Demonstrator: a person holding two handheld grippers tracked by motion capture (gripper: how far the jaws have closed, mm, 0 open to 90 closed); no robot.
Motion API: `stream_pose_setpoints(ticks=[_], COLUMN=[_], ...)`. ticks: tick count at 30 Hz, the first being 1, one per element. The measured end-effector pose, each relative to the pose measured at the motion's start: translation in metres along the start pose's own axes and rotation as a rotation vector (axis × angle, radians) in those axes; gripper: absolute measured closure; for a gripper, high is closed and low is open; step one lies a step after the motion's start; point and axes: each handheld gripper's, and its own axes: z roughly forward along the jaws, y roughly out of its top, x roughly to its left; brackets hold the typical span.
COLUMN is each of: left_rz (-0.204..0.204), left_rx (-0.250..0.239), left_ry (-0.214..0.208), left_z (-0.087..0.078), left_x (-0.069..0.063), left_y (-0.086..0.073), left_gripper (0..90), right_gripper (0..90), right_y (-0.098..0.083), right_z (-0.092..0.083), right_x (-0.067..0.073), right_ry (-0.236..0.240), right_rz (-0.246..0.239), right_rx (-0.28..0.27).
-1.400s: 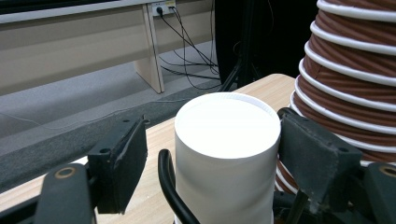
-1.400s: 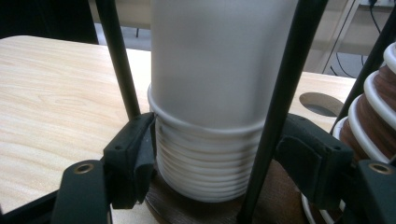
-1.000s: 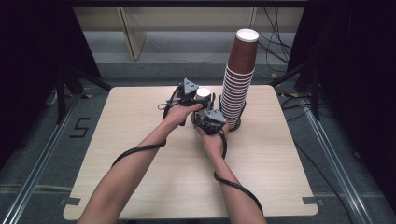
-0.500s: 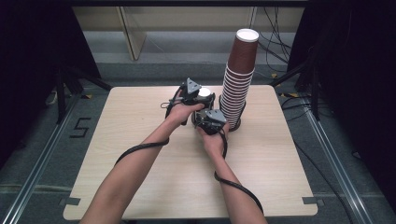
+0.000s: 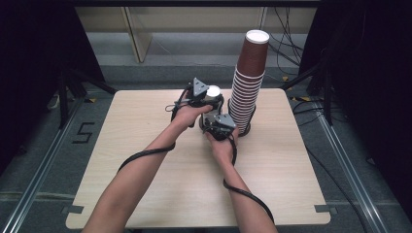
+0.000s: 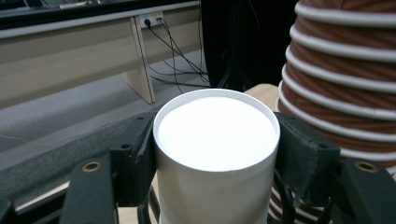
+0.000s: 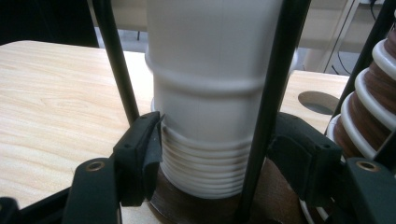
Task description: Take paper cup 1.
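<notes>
A short stack of white cups (image 5: 213, 91) stands upside down on the table, just left of a tall stack of brown cups (image 5: 248, 82). My left gripper (image 5: 212, 98) is shut on the top white cup (image 6: 217, 140), with a pad on each side of it. My right gripper (image 7: 215, 158) is shut lower down on the ribbed rims of the white stack (image 7: 210, 93); its jaws have just been closing on them. A brown base (image 7: 187, 205) shows under the white stack. In the high view the right gripper (image 5: 214, 112) sits just in front of the left one.
The tall brown stack (image 6: 341, 70) rises close on the right of both grippers (image 7: 369, 107). Black cables (image 7: 114, 60) hang in front of the white stack. A round hole (image 7: 319, 101) lies in the tabletop. The wooden table (image 5: 145, 189) has bare room to the left and front.
</notes>
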Motion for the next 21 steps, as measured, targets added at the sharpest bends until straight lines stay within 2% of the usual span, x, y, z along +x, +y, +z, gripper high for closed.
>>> stream_pose_setpoints(ticks=[1,3,8,10,16,17,18,20,21], left_rz=[0.0,0.004,0.003,0.022,0.029,0.033,0.041,0.044,0.043], left_rx=[0.0,-0.023,-0.045,-0.053,-0.073,-0.074,-0.08,-0.084,-0.085], left_ry=[0.0,0.006,0.003,0.012,0.012,0.008,0.011,0.011,0.009], left_z=[0.0,-0.005,-0.011,-0.015,-0.022,-0.024,-0.028,-0.03,-0.033], left_x=[0.0,0.001,0.001,-0.001,-0.005,-0.005,-0.007,-0.008,-0.009], left_y=[0.0,0.008,0.018,0.023,0.033,0.035,0.038,0.04,0.041], left_gripper=[33.8,33.8,33.8,33.8,33.8,33.8,33.8,33.8,33.8], right_gripper=[35.3,34.8,33.5,30.1,27.6,27.6,26.7,26.5,26.4], right_y=[0.0,-0.001,-0.001,-0.002,-0.002,-0.002,-0.002,-0.002,-0.002], right_z=[-0.001,0.0,-0.005,-0.006,-0.014,-0.016,-0.021,-0.023,-0.027], right_x=[0.001,0.0,-0.002,-0.001,-0.001,-0.002,-0.001,-0.002,-0.002], right_ry=[-0.006,-0.013,-0.004,-0.002,0.021,0.021,0.033,0.047,0.048], right_rz=[0.007,-0.009,-0.025,-0.022,-0.024,-0.04,0.002,-0.016,0.005], right_rx=[0.001,-0.004,0.014,0.003,0.011,0.013,0.029,0.024,0.026])
